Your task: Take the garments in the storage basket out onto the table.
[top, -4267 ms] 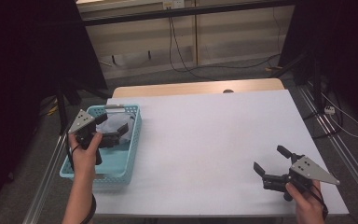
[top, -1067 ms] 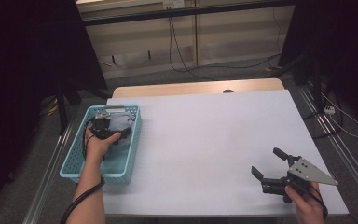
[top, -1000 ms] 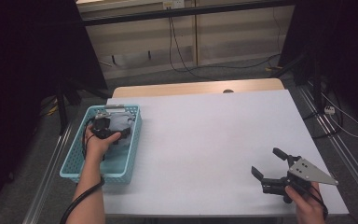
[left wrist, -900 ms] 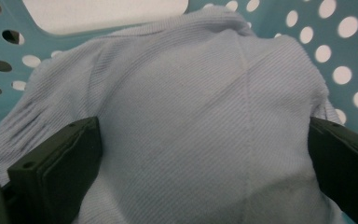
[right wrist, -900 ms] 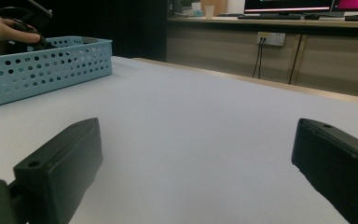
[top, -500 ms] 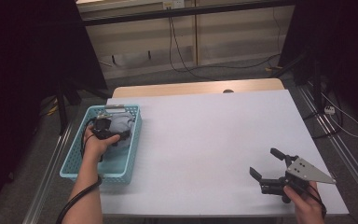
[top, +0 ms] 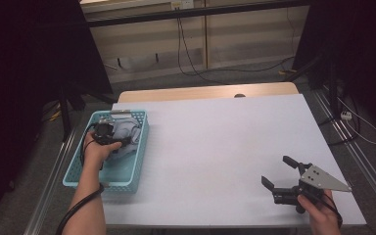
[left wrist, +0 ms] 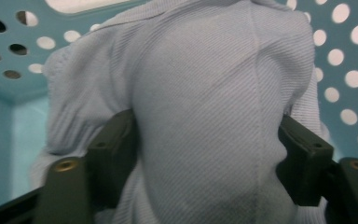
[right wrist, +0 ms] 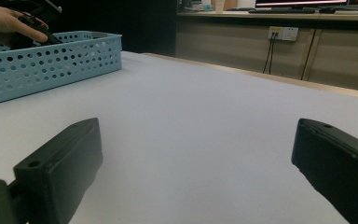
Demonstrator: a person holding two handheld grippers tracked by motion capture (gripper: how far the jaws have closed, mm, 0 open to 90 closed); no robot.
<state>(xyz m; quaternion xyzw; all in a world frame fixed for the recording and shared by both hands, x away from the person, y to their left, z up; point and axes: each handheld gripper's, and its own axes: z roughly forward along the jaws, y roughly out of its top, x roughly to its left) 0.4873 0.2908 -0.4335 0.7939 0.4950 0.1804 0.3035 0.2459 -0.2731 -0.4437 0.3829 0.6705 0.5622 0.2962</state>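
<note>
We have the left gripper (top: 108,134) down in the blue basket (top: 81,171) at the table's left edge. Its jaws have just been closing, and a bunched fold of the pale grey-blue cloth (left wrist: 205,116) now sits squeezed between them. Our right gripper (top: 280,172) waits at the near right, jaws spread over bare table.

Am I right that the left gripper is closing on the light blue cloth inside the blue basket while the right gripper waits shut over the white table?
Not quite: the right gripper waits open, its jaws wide apart in the right gripper view. The rest holds: the left gripper has just been closing on the cloth in the basket.
</note>
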